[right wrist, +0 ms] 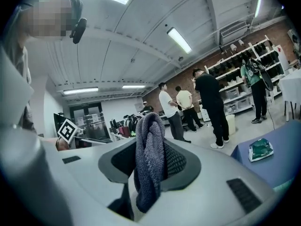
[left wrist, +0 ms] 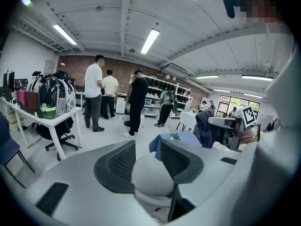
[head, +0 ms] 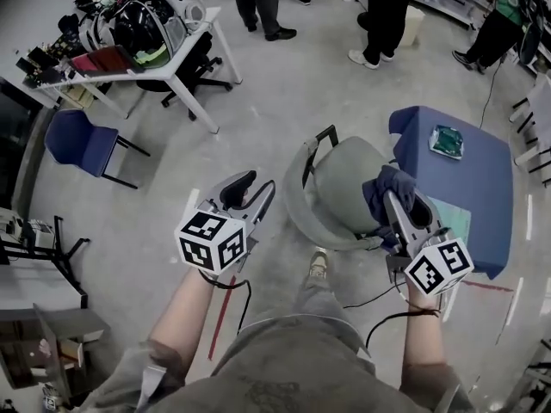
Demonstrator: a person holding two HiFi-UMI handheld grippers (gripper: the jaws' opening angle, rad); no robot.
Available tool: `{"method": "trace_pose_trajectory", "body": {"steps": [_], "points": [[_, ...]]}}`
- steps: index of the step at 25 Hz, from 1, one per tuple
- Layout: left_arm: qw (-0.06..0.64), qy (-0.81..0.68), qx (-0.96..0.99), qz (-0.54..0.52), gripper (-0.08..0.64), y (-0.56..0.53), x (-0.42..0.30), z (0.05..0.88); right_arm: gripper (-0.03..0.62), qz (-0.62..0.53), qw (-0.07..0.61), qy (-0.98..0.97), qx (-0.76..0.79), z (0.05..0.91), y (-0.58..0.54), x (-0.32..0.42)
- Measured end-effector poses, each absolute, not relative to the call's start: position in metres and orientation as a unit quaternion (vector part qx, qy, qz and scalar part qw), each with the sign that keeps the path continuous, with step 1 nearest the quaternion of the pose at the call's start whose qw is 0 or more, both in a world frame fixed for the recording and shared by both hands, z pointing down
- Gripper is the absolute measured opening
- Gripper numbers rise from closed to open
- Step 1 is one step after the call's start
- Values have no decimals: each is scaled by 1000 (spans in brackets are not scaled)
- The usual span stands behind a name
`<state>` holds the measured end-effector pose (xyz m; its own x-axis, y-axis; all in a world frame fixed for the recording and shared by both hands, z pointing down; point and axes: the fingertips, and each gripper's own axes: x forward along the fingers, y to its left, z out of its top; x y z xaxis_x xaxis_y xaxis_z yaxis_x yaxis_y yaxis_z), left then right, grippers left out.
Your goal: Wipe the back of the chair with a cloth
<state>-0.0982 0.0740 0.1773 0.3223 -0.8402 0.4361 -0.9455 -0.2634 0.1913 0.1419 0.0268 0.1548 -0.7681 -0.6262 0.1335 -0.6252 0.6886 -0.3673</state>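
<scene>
A grey shell chair point(head: 340, 188) stands in front of me, its pale rounded back point(left wrist: 150, 173) showing beyond the left jaws. My right gripper point(head: 403, 198) hangs over the chair's right side, shut on a dark blue-grey knitted cloth point(head: 383, 188). In the right gripper view the cloth point(right wrist: 149, 159) is bunched upright between the jaws of the right gripper point(right wrist: 151, 166). My left gripper point(head: 254, 192) is just left of the chair and apart from it. The left gripper point(left wrist: 148, 157) is open and holds nothing. It sees the cloth point(left wrist: 204, 126) at the right.
A blue table point(head: 482, 179) stands right of the chair with a green packet point(head: 446, 140) on it. A white desk point(head: 185, 67) loaded with gear and a blue chair point(head: 77, 140) are at the far left. Several people point(head: 387, 15) stand beyond.
</scene>
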Motion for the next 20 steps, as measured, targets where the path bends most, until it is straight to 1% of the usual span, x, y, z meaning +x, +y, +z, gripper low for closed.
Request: {"method": "trace_pose_trajectory", "body": {"steps": [4,8,12,20], "points": [[230,-572,774,142,172,38,-101,198,138,-212,-13,921,-327,177,-25,127],[269,-560,768,157,183,15,-100,228,138,-228,-40,923,-307,207,-63,107],[303,-545,762,175,183,-2,-101,264,138,-254,-57,919,-295,240,-88,83],[343,-506,761,216,193,-40,-115,347,138,-299,-95,900,-302,326,-124,44]]}}
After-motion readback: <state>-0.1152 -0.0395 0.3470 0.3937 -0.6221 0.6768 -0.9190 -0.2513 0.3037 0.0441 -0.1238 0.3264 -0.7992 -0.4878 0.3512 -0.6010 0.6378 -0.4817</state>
